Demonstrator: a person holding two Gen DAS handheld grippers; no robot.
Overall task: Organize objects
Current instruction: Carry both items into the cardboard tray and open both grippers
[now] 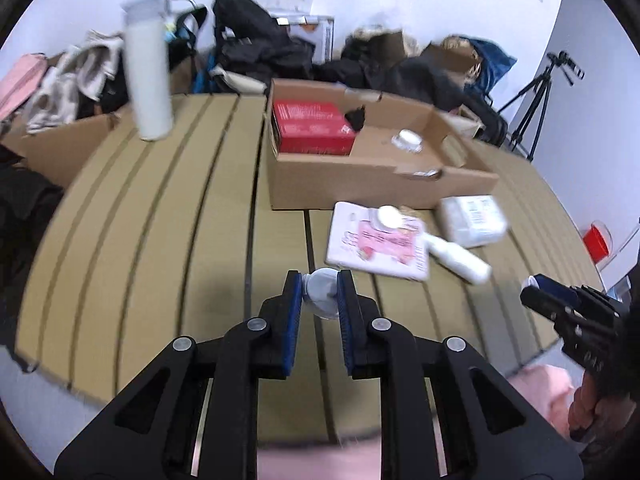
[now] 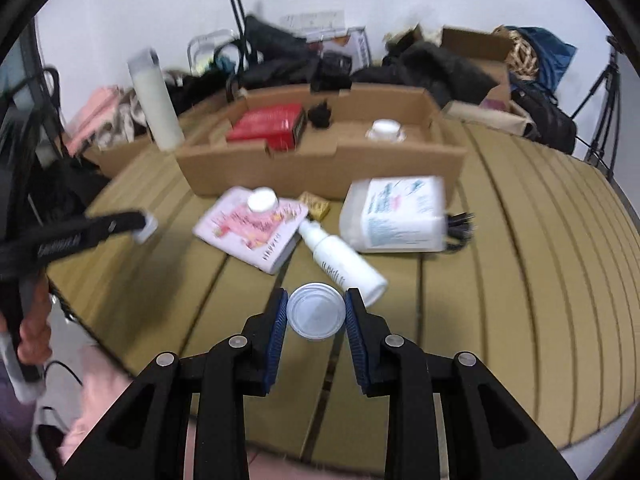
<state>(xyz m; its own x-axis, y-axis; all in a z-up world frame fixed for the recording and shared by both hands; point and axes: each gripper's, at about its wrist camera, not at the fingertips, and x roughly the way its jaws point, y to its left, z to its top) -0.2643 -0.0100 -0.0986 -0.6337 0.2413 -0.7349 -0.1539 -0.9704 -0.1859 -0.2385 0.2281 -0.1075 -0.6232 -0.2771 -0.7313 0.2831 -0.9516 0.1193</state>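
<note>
My left gripper is shut on a small pale grey bottle and holds it above the slatted table. My right gripper is shut on a round clear-white lid or jar. The open cardboard box at the table's middle holds a red box, a black item and a white-capped jar. In front of it lie a pink-and-white booklet with a white cap on it, a white spray bottle and a white packet.
A tall white flask stands at the table's far left. A small yellow packet lies by the box. Bags, clothes and boxes are piled behind the table. A tripod stands at the right.
</note>
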